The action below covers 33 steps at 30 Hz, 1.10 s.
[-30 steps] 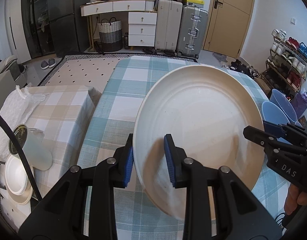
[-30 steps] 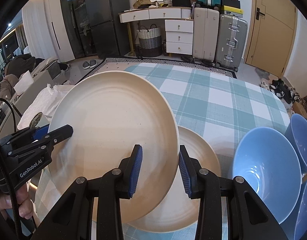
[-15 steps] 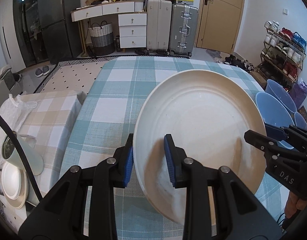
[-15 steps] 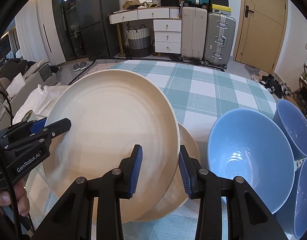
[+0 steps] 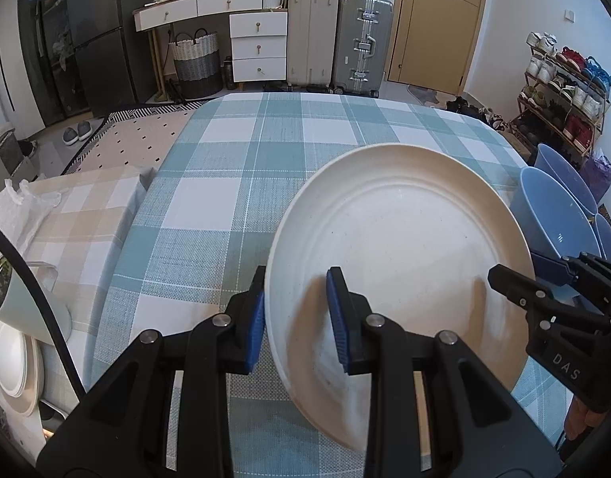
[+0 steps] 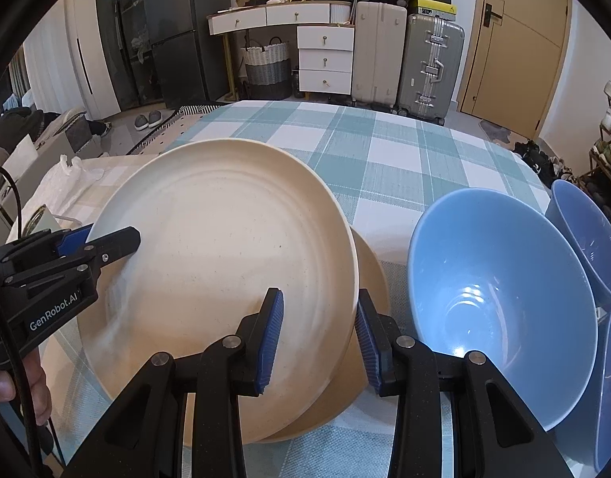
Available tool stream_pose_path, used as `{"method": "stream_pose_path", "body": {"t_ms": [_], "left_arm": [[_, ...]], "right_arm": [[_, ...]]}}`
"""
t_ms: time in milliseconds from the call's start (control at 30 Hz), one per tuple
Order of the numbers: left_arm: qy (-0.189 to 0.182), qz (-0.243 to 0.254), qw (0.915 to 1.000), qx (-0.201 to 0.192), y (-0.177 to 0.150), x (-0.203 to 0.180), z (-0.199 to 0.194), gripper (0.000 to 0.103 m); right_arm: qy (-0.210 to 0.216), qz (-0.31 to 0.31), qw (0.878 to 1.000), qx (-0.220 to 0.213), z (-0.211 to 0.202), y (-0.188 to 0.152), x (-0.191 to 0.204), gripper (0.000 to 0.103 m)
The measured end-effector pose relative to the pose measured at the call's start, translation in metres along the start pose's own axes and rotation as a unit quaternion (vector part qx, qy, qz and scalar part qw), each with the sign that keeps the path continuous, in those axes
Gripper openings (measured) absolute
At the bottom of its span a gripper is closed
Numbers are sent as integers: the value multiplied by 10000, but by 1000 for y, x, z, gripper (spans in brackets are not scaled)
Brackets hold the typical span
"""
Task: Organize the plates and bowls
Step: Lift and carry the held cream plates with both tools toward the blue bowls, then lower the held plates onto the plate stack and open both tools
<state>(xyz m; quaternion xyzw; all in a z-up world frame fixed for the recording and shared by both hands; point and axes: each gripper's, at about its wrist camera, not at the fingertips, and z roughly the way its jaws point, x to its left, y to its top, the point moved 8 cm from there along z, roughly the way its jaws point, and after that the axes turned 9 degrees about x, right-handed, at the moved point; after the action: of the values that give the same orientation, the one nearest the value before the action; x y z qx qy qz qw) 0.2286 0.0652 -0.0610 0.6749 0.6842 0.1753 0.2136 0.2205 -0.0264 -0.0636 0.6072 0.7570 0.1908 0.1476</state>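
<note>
The left hand-held gripper [image 5: 295, 310] and the right hand-held gripper [image 6: 317, 330] each pinch a rim of the cream plate [image 6: 225, 271], tilted above a second cream plate [image 6: 369, 279] on the desk [image 5: 225, 183]. Blue bowls [image 6: 500, 298] sit beside it, at the desk's right edge.

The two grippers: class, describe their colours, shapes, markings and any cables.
Both the left gripper and the right gripper are matte black, angular two-finger frames with silver bolts and ribbed blue pads. The left reads "GenRobot.AI" in white, the right "DAS". A black cable trails beside the left one.
</note>
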Motion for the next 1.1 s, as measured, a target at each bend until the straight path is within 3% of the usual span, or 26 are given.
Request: {"method": "stream_pose_path", "body": {"t_ms": [800,1100], "left_arm": [[-38,-85,9998,183,-8,9,32,26],[-80,133,9998,158,-12,-3,36,25]], "right_arm": [[-827,-527,9952,-53,14,-1,8,37],[-1238,-860,9886,-17,22,-5,13,38]]}}
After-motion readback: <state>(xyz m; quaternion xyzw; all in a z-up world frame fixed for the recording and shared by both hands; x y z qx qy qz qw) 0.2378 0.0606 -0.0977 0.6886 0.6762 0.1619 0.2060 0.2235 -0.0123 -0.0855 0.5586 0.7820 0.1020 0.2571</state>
